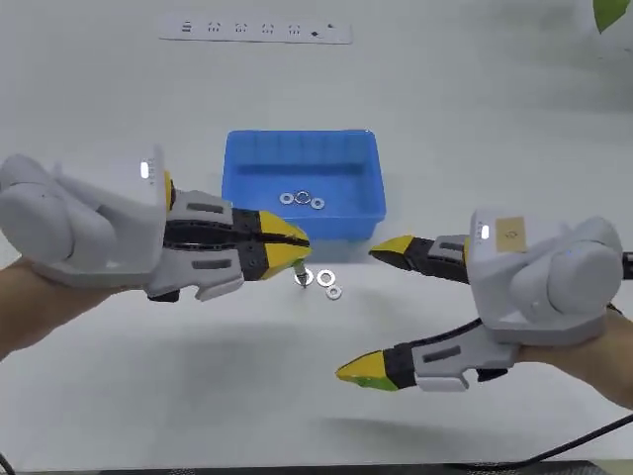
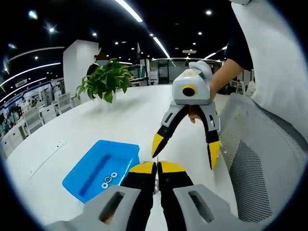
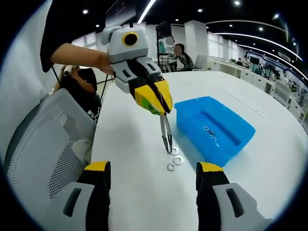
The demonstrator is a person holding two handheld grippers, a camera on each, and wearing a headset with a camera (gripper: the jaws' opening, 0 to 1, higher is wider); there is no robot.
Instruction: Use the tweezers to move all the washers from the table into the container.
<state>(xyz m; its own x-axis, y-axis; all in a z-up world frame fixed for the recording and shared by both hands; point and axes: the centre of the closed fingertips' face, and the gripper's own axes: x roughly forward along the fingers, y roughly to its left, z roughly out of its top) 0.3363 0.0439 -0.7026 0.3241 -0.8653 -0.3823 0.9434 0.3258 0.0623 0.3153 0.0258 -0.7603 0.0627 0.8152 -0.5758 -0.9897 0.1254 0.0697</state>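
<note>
Left hand-held gripper [image 1: 292,237]: clamped on your tweezers [image 3: 165,132], tips at the washers [image 1: 324,280].
Right hand-held gripper [image 1: 376,309]: wide, empty.
Risk: pinch apparently unsecured; you may flick a washer short of the container [image 1: 297,135].

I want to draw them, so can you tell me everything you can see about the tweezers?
The tweezers are thin and dark, metal by the look, with two slim arms that narrow to a point. They hang tips down from the left tool, whose yellow-tipped jaws are shut on the upper end. The point sits right beside one of three washers on the white table, near the blue container. Whether it touches that washer can't be told.
</note>
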